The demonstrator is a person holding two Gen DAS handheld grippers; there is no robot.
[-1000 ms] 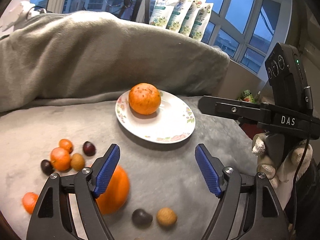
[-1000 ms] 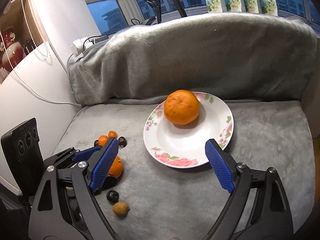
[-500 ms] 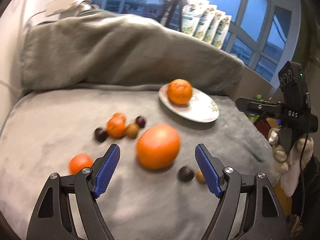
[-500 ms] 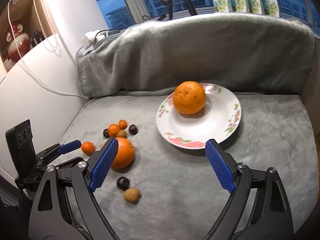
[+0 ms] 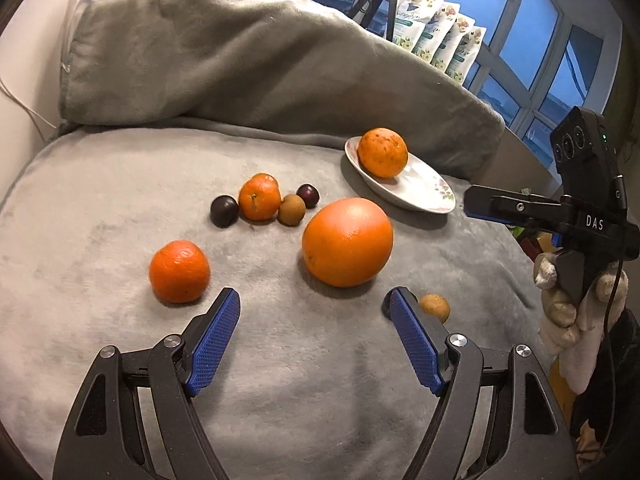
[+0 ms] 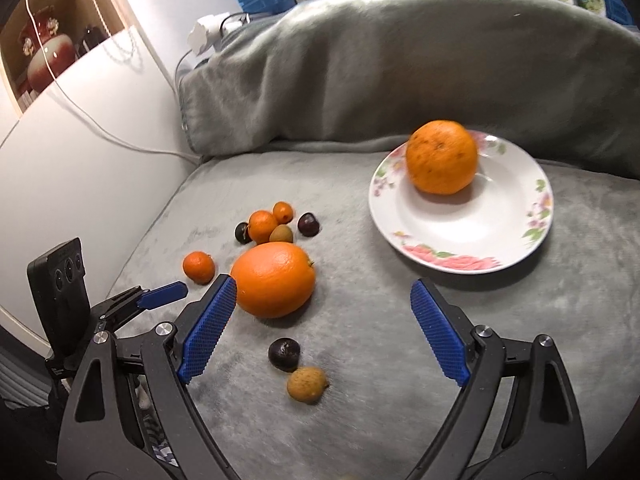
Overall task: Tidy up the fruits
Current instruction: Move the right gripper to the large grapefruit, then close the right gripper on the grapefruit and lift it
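A flowered white plate (image 5: pixel 424 194) (image 6: pixel 460 240) holds one speckled orange (image 5: pixel 382 153) (image 6: pixel 442 156). A large smooth orange (image 5: pixel 347 242) (image 6: pixel 273 279) lies on the grey blanket just ahead of my open, empty left gripper (image 5: pixel 314 328). A tangerine (image 5: pixel 179 272) (image 6: pixel 198 267) lies left of it. Behind them is a cluster: a tangerine (image 5: pixel 259 197), two dark plums (image 5: pixel 224 211) and a brown longan (image 5: pixel 291 209). A plum (image 6: pixel 283 353) and a longan (image 6: pixel 306 384) lie between the fingers of my open, empty right gripper (image 6: pixel 322 308).
The grey blanket (image 5: pixel 120 208) covers a seat and a raised backrest (image 5: pixel 240 64) behind. A white wall (image 6: pixel 80 128) with a cable stands at the left. Pouches (image 5: pixel 440 44) line the windowsill. The right gripper (image 5: pixel 560 216) shows at the right of the left wrist view.
My left gripper has swung left and pulled back, so the large orange and loose fruit now lie ahead of it. My right gripper has turned left toward the loose fruit.
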